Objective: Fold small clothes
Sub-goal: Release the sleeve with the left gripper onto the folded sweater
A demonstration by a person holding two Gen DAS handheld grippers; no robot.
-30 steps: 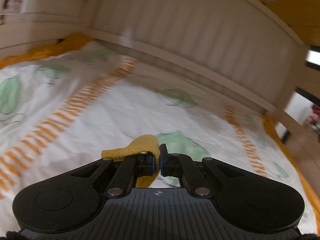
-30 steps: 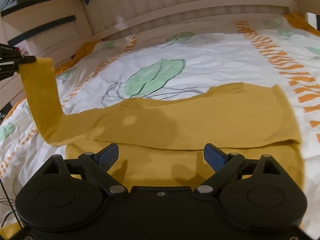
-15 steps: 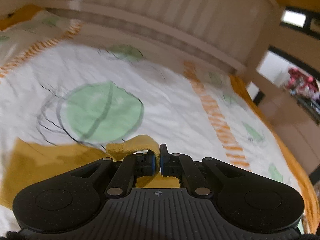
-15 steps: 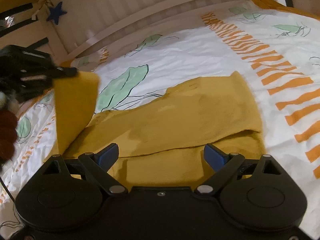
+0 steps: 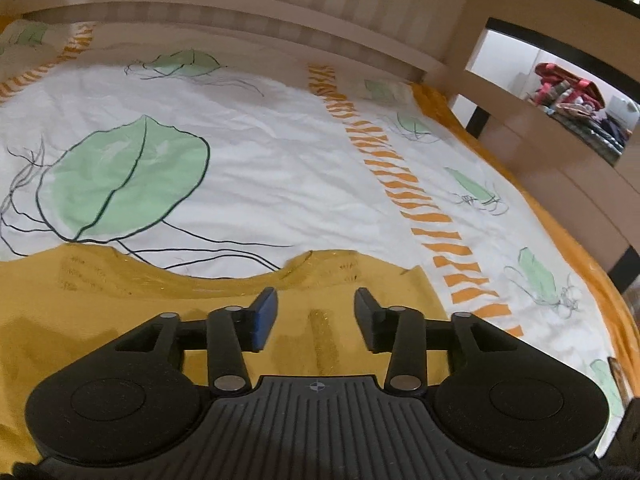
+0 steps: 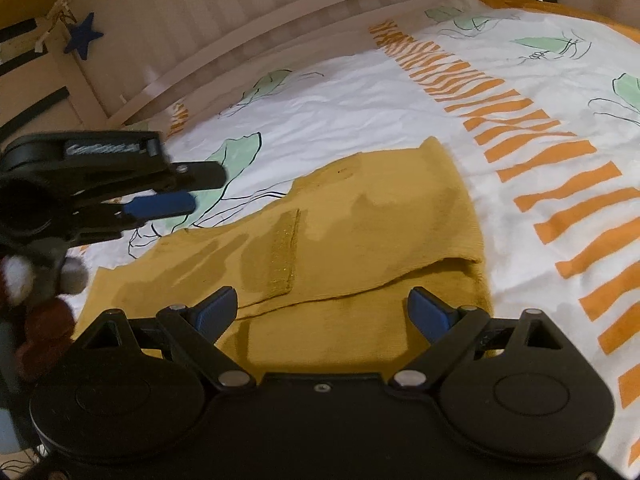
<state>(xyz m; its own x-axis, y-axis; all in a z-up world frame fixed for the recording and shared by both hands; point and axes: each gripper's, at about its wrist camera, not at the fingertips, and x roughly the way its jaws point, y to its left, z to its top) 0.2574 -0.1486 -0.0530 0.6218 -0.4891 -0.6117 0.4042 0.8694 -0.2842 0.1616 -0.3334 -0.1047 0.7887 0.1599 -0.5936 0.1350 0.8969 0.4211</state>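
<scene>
Now my left gripper (image 5: pixel 315 314) and right gripper (image 6: pixel 323 312) are both spread above the yellow garment (image 6: pixel 360 224) (sleeve folded across) on the bed (image 5: pixel 280 168).

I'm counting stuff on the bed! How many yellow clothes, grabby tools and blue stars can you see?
Yellow garment: 1
Grabby tools: 2, the left gripper and the right gripper, fingers open
Blue star: 1
Total: 4

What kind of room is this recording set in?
Probably a child's bedroom: a leaf-print sheet covers a bed with a slatted wooden rail, and a blue star hangs on the frame.
</scene>
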